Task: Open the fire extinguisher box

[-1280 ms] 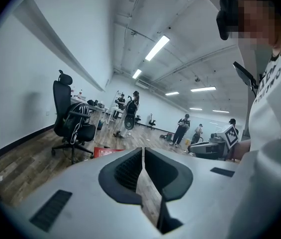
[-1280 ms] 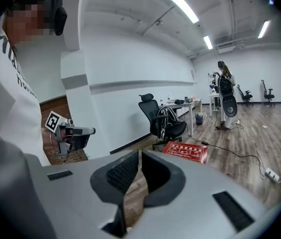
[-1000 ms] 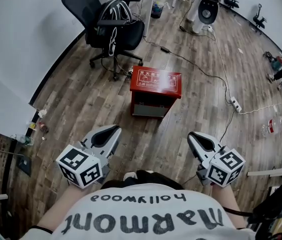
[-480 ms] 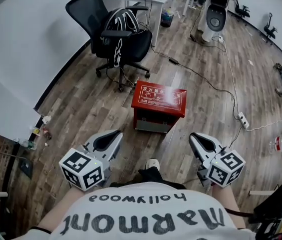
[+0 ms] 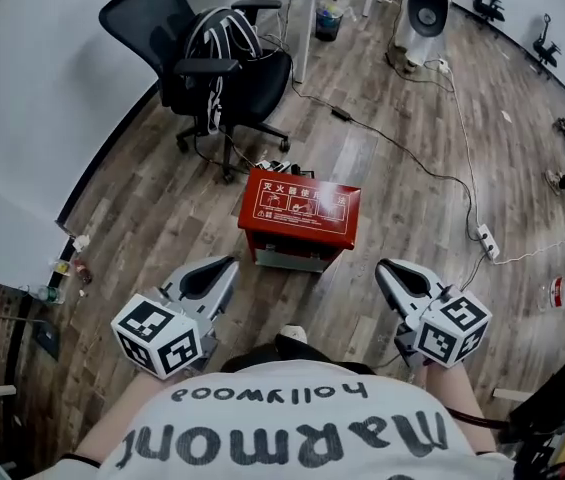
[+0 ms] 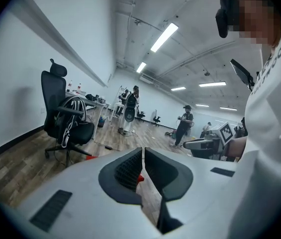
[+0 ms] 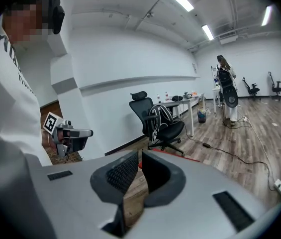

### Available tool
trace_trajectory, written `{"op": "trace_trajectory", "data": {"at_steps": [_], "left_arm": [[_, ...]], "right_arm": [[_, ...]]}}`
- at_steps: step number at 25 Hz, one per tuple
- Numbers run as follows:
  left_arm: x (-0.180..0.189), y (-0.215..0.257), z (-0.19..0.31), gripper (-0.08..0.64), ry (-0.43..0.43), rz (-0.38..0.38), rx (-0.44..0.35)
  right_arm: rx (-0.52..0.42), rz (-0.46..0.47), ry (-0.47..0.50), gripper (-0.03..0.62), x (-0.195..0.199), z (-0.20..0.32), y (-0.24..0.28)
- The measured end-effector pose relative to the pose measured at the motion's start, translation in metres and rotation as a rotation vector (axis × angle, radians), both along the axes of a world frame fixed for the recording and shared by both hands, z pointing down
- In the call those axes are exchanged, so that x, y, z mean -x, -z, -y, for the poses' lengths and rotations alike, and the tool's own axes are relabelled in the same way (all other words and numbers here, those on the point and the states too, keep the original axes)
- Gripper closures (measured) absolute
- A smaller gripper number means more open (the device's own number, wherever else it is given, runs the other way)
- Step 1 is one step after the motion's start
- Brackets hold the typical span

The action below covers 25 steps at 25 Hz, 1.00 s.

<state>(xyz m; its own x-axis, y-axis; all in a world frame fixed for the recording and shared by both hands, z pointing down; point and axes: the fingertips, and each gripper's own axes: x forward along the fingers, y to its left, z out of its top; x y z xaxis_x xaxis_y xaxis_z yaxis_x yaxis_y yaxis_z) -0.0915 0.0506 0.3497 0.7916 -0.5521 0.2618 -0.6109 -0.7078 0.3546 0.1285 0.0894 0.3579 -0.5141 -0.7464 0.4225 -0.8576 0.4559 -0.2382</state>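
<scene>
On floor [image 5: 152, 218]: fire extinguisher box [image 5: 299, 208] | left tongs [image 5: 224, 265], right tongs [image 5: 388, 268] closed

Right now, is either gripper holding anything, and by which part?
Nothing is held. The left gripper and right gripper have jaws together, empty, apart from the red box.

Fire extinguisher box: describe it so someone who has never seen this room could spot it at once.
Start at the black office chair with a backpack on it, on the wooden floor near the white wall. Just on the near side of that chair stands the fire extinguisher box, a low cabinet. It alone is bright red, with white print on top.
</scene>
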Motion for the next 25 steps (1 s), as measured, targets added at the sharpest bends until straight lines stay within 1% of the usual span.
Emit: {"op": "trace_trajectory", "data": {"at_steps": [3, 5, 7, 8, 9, 11, 14, 15, 16, 19, 23, 25], "left_arm": [[-0.012, -0.002, 0.006, 0.538, -0.030, -0.006, -0.032], [-0.014, -0.001, 0.009, 0.538, -0.055, -0.035, -0.079], [-0.011, -0.002, 0.015, 0.538, -0.052, -0.069, -0.096], [-0.009, -0.005, 0.019, 0.538, -0.040, -0.079, -0.086], [-0.007, -0.010, 0.025, 0.537, -0.028, -0.082, -0.069], [-0.006, -0.023, 0.035, 0.537, -0.024, -0.060, -0.038], [-0.011, -0.049, 0.048, 0.537, -0.054, -0.038, 0.009], [-0.014, -0.059, 0.052, 0.537, -0.060, -0.039, 0.031], [-0.016, -0.071, 0.056, 0.537, -0.064, -0.036, 0.054], [-0.023, -0.111, 0.071, 0.535, -0.070, 0.009, 0.112], [-0.020, -0.161, 0.103, 0.529, -0.032, 0.064, 0.148], [-0.017, -0.181, 0.116, 0.517, -0.025, 0.074, 0.169]], "right_arm": [[0.015, -0.005, 0.016, 0.581, -0.012, 0.018, -0.012], [0.011, -0.019, 0.028, 0.581, -0.016, 0.029, -0.022], [0.017, -0.030, 0.063, 0.580, -0.015, 0.040, -0.036], [0.029, -0.037, 0.086, 0.575, -0.014, 0.045, -0.046], [0.046, -0.045, 0.110, 0.546, -0.012, 0.050, -0.056], [0.078, -0.055, 0.156, 0.471, -0.004, 0.060, -0.076], [0.083, -0.085, 0.207, 0.466, 0.010, 0.077, -0.103], [0.076, -0.122, 0.230, 0.465, 0.015, 0.084, -0.115], [0.067, -0.182, 0.260, 0.449, 0.020, 0.090, -0.129], [0.036, -0.437, 0.356, 0.373, 0.032, 0.105, -0.178], [-0.001, -0.696, 0.424, 0.357, 0.040, 0.125, -0.241], [-0.012, -0.822, 0.460, 0.347, 0.040, 0.132, -0.274]]}}
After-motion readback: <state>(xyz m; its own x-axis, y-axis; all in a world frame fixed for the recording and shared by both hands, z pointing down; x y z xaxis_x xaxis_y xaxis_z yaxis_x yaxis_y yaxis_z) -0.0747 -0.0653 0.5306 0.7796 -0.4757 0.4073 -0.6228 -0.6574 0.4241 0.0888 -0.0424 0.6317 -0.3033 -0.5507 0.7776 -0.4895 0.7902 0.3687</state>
